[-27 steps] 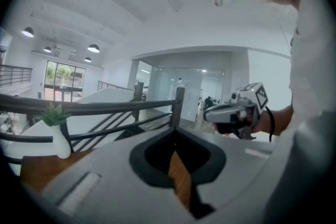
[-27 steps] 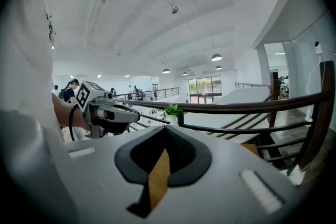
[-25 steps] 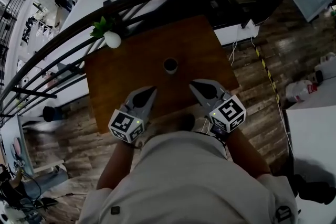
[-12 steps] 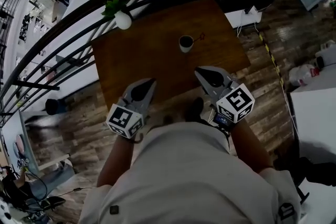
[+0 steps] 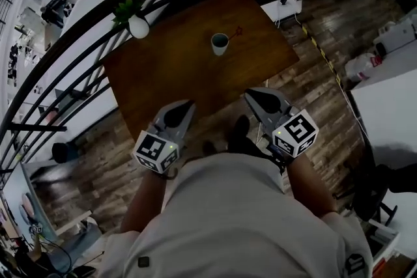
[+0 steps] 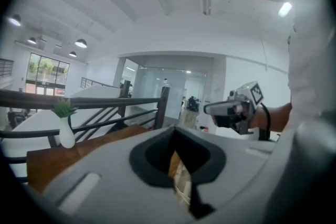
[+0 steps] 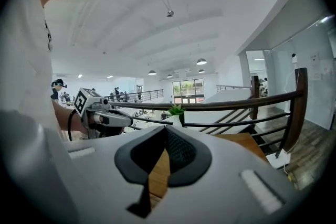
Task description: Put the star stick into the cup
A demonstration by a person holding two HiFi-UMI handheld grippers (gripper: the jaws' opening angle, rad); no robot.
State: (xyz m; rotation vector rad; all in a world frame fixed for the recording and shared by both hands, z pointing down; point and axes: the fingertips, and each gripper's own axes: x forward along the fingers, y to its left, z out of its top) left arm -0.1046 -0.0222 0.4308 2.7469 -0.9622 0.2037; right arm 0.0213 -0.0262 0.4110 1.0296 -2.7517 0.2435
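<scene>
A white cup (image 5: 220, 43) stands upright on the brown wooden table (image 5: 169, 75), toward its far side. Just right of the cup, on the tabletop, lies the star stick (image 5: 237, 31) with its red star. My left gripper (image 5: 184, 105) hovers at the table's near edge. It is shut and holds nothing (image 6: 176, 165). My right gripper (image 5: 251, 95) hangs level with it, off the near right edge and over the floor, also shut and empty (image 7: 160, 157). Both are well short of the cup. Neither gripper view shows the cup or the stick.
A white vase with a green plant (image 5: 137, 25) stands at the table's far left corner. A dark railing (image 5: 78, 29) curves behind the table. Wooden floor (image 5: 306, 75) with cables lies to the right, beside a white tabletop (image 5: 391, 114). The person's feet (image 5: 238, 133) are below the table edge.
The table, cup and vase have slid up and away in the head view, and the star stick has come into sight. Both grippers, earlier over the tabletop, now sit at its near edge, still shut.
</scene>
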